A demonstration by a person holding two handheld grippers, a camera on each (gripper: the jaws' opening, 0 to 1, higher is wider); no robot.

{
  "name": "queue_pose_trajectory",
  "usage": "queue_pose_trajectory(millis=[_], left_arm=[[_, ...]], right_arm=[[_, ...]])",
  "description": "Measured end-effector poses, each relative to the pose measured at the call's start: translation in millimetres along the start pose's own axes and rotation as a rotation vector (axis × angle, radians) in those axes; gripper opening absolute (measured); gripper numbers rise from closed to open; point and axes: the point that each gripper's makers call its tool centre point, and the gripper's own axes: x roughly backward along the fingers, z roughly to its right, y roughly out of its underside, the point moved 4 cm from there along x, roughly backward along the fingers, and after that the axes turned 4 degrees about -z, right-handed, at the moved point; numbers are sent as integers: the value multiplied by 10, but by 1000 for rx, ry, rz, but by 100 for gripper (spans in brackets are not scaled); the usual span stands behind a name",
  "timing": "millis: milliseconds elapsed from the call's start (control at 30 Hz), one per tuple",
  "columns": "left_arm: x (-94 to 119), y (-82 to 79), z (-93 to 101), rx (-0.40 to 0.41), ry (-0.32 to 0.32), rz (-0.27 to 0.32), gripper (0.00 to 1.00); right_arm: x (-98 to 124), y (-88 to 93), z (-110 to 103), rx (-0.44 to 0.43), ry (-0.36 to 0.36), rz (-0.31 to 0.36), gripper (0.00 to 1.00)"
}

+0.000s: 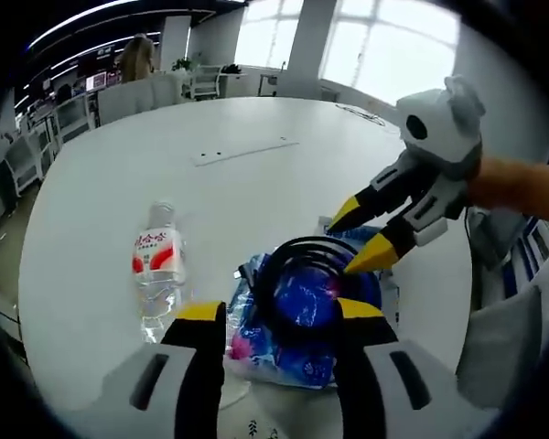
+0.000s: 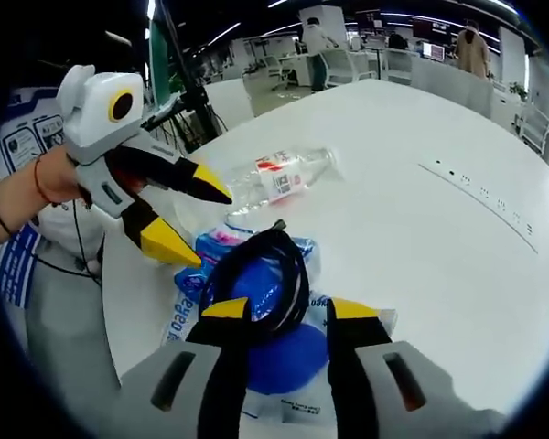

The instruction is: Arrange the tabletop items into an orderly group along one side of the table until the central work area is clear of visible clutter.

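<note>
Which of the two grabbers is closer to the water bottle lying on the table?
Left. The left gripper sits beside the water bottle, over the blue packet with the black cable. The right gripper is beyond that packet, away from the bottle.

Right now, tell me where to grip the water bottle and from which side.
Grip the water bottle across its clear body just beside the red label, coming down from above with the jaws spanning its width. It lies on its side on the white table, apart from the blue packet, so both flanks look free.
</note>
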Motion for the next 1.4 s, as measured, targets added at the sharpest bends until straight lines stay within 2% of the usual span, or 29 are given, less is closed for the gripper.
queue_pose_trajectory(millis=[433,633,933,1067,1233,1400], left_arm=[[-209,102,-6,42,-20,-91,25],[-272,177,-26,80,-23,-129,23],[-353,189,-12,89,-19,-152,17],[-358,192,-45,77,-47,-161,12],[-377,189,-52,98,-56,-162,11],[-364,184,-60,158,-62,-147,8]], right_arm=[[-108,39,1,-11,4,-19,25],[-153,59,1,-21,11,-30,22],[-200,56,0,-26,38,-32,16],[-204,52,10,-37,49,-28,15],[-195,35,32,-91,61,-5,11],[-179,26,33,-155,61,13,8]])
